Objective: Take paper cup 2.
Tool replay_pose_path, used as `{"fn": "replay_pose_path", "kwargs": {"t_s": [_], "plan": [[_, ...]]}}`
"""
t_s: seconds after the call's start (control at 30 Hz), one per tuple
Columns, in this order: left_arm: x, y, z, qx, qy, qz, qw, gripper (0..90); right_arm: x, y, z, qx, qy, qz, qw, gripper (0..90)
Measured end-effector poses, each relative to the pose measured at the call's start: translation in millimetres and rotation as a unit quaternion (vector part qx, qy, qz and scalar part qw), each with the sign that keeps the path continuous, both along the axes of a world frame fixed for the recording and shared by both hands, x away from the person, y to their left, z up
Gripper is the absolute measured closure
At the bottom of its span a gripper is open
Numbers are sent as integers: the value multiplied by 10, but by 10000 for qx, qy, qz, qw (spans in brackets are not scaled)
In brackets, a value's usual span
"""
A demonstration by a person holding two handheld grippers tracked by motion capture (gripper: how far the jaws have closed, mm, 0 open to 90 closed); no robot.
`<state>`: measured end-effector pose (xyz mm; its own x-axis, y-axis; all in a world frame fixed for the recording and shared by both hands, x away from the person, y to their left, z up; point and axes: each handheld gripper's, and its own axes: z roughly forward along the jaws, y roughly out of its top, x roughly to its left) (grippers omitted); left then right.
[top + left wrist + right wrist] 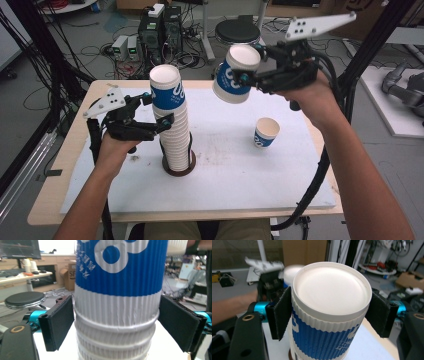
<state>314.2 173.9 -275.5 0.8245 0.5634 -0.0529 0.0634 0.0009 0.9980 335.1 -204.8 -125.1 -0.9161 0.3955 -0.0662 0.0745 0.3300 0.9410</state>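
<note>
A tall stack of upturned blue-and-white paper cups (175,135) stands on a brown coaster (177,171) at the left middle of the white board (240,175). My left gripper (159,109) straddles the stack high up. In the left gripper view the stack (117,277) stands between the pads (60,322) of my left gripper (116,325), which sit at its sides without squeezing. My right gripper (247,67) holds one upturned cup (232,80), tilted, in the air to the right of the stack's top. In the right gripper view my right gripper (329,312) has both pads pressed on this cup (329,290).
A single cup (266,132) stands mouth up on the board's right half. The board lies on a wooden table (55,200). Behind the table are computer boxes (160,30), a black stool (237,31) and loose cables on the floor.
</note>
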Motion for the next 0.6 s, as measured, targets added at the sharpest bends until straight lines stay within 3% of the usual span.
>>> {"fn": "replay_pose_path", "kwargs": {"t_s": [0.13, 0.17, 0.2, 0.3, 0.43, 0.47, 0.5, 0.6], "plan": [[-79, 88, -18, -26, 4, 13, 10000, 131, 14, -160, -286, -63, 230, -153, 9996, 276], [-79, 88, -18, -26, 4, 13, 10000, 131, 14, -160, -286, -63, 230, -153, 9996, 276], [-112, 117, -20, -47, 2, 13, 10000, 131, 24, -231, -404, -53, 321, -233, 9992, 276], [-194, 178, -41, -34, -19, -15, 10000, 131, 21, -276, -475, -33, 383, -303, 9988, 276], [-313, 255, -203, -4, 60, 43, 10000, 131, -19, -373, -693, -111, 429, -443, 9980, 276], [-340, 294, -320, -32, 151, 42, 9999, 131, -28, -391, -738, -134, 463, -481, 9977, 276], [-340, 294, -320, -32, 151, 42, 9999, 131, -34, -408, -781, -180, 473, -509, 9974, 276], [-366, 358, -537, -97, 237, 101, 9996, 131, -56, -447, -894, -263, 522, -585, 9966, 276]]}}
